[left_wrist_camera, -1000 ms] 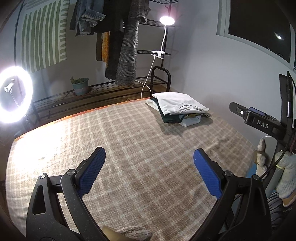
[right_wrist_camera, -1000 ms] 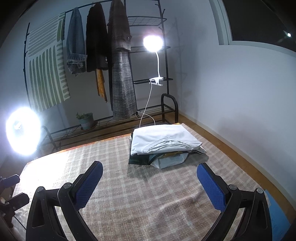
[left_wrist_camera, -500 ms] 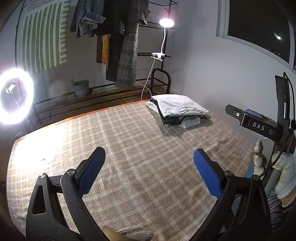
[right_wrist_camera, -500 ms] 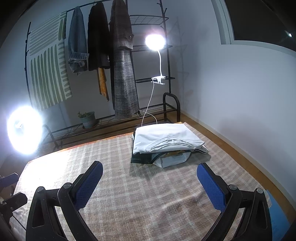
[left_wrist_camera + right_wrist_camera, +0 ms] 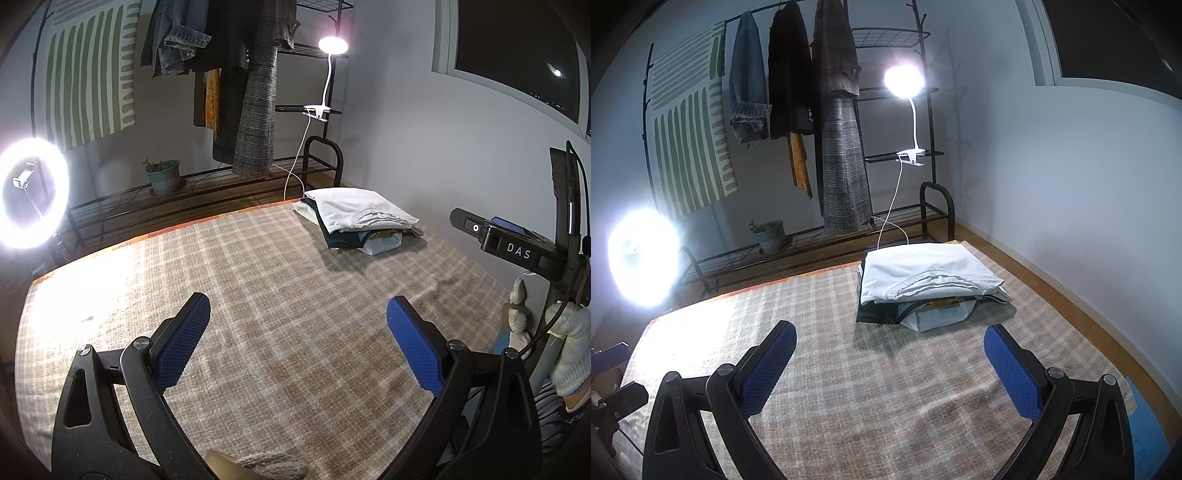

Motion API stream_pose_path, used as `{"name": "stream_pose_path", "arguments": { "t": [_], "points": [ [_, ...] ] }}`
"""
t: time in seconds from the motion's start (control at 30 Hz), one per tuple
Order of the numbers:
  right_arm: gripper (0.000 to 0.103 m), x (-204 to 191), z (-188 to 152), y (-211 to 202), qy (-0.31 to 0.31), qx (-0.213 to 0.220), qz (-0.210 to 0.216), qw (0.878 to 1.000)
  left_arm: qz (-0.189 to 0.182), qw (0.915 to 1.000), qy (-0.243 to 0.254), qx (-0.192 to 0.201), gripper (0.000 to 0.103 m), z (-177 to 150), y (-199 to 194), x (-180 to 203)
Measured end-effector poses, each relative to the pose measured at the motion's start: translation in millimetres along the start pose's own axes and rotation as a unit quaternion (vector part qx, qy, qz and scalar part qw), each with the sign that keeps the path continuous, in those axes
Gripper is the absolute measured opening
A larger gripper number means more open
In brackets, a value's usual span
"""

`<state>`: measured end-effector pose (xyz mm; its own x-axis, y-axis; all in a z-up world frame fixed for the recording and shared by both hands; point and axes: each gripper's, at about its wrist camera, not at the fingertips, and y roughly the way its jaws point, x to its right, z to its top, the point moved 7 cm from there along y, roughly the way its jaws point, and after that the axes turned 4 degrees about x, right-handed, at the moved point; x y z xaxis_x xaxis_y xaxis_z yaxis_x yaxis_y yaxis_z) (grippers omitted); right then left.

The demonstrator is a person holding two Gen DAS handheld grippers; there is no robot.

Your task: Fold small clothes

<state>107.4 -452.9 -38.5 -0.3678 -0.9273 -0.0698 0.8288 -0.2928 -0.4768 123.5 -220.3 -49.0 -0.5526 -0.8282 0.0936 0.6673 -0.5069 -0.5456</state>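
Observation:
A stack of folded clothes [image 5: 360, 221] [image 5: 927, 280], white garment on top with dark green and pale blue pieces under it, rests at the far right corner of the checked beige blanket [image 5: 258, 295] [image 5: 868, 369]. My left gripper [image 5: 297, 334] is open over the blanket's near middle, nothing between its blue pads. My right gripper [image 5: 890, 363] is also open and empty, just short of the stack. The body of the right gripper [image 5: 517, 247], marked DAS, shows at the right edge of the left wrist view.
A black clothes rack [image 5: 897, 155] with hanging coats and a clip lamp [image 5: 903, 81] stands behind the blanket. A ring light [image 5: 31, 192] glares at the left. A potted plant [image 5: 164, 177] sits on the low shelf. A gloved hand [image 5: 569, 354] is at the right.
Both grippers have pulled back and lifted slightly, so the stack of clothes sits a little farther off. Both stay open and empty.

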Motion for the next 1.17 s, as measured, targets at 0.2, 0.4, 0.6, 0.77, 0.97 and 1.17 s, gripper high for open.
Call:
{"name": "stream_pose_path", "arguments": {
  "t": [0.2,0.4,0.6,0.77,0.97,1.17],
  "points": [
    [0.103,-4.3,-2.5,-0.7,-0.001,-0.002,0.003,1.0,0.001,1.0,0.0,0.001,0.098,0.6,0.0,0.1],
    [0.103,-4.5,-3.9,-1.4,-0.001,-0.004,0.007,1.0,0.004,1.0,0.001,0.003,0.099,1.0,-0.2,0.0],
    [0.103,-5.2,-3.9,-1.8,-0.001,-0.006,0.01,1.0,0.005,1.0,0.001,0.003,0.099,2.0,-0.7,-1.3],
    [0.103,-5.6,-3.9,-2.3,-0.001,-0.006,0.01,1.0,0.007,1.0,0.001,0.004,0.099,3.7,-1.3,-2.6],
    [0.103,-6.6,-3.6,-2.1,-0.002,-0.007,0.012,1.0,0.014,0.9998,0.003,0.01,0.099,3.4,-2.7,-6.9],
    [0.103,-9.0,-3.5,0.4,-0.005,-0.01,0.017,1.0,0.023,0.9991,0.019,0.03,0.099,2.2,-6.0,-9.7]
  ]
}}
